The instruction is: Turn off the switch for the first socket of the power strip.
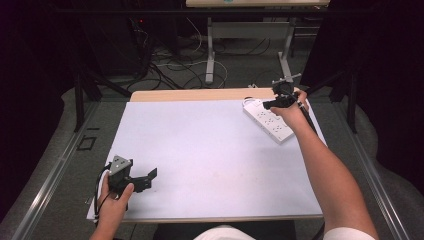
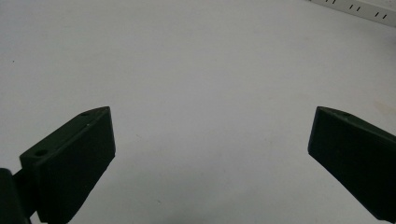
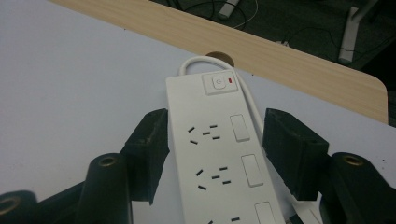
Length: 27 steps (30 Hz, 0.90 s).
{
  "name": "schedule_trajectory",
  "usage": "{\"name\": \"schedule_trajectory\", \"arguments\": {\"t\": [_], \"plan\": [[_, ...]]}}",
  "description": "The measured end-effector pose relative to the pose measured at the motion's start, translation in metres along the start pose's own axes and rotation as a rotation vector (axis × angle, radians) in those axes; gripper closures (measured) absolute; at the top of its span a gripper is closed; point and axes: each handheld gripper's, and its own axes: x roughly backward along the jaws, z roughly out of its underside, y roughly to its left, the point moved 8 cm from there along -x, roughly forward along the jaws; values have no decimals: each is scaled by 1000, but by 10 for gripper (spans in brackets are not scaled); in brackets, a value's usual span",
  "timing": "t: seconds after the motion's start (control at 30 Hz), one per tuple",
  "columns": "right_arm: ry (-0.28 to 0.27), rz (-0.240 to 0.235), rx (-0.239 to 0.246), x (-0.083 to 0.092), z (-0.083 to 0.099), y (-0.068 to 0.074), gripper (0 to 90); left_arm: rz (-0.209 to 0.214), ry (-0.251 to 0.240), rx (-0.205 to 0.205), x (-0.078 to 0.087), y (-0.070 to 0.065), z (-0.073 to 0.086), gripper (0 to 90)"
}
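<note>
A: High view first. What's on the table (image 1: 200, 150)?

B: White sheet over a wooden top, the wood bare along the far edge. A white power strip (image 1: 268, 120) lies at the far right corner, angled, long axis running from far-left to near-right. Right hand (image 1: 292, 112) holds the right gripper (image 1: 272, 104) over the strip's far end. Left hand (image 1: 116, 197) holds the left gripper (image 1: 150, 179) near the front left edge, well apart from the strip, jaws pointing right over bare sheet.

A: Floor beyond?

B: Cables (image 1: 175, 65) and the metal legs of another table (image 1: 212, 50).

A: Left gripper view.

B: Left gripper (image 2: 210, 140) with jaws spread wide, nothing between them, plain white sheet below. A sliver of the power strip (image 2: 355, 5) at the top right corner, far off.

A: Right gripper view.

B: Right gripper (image 3: 212, 140) straddles the power strip (image 3: 219, 163): one jaw on each long side, spread a little wider than the strip. Left jaw just beside or touching the edge, cannot tell which. Right jaw stands clear, a gap showing. So not clamped.

A: Details on the strip?

B: Power button (image 3: 218, 83) with a small red mark at the far end, socket rows with a rocker switch beside each. White cord (image 3: 205, 63) loops out of the far end by a round hole (image 3: 219, 56) in the wooden top.
</note>
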Motion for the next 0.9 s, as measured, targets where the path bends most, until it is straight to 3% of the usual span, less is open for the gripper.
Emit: {"name": "schedule_trajectory", "arguments": {"t": [0.3, 0.47, 0.9], "plan": [[-21, 12, -43, -10, -5, 1, 432, 0, -1, 5, 0, 0, 0, 6], [-40, 1, -43, -16, -7, -1, 432, 1, 1, 4, -1, 0, 1, 6], [-20, 4, -73, -34, -4, -8, 509, 3, 7, 8, -2, 1, 2, 6]]}}
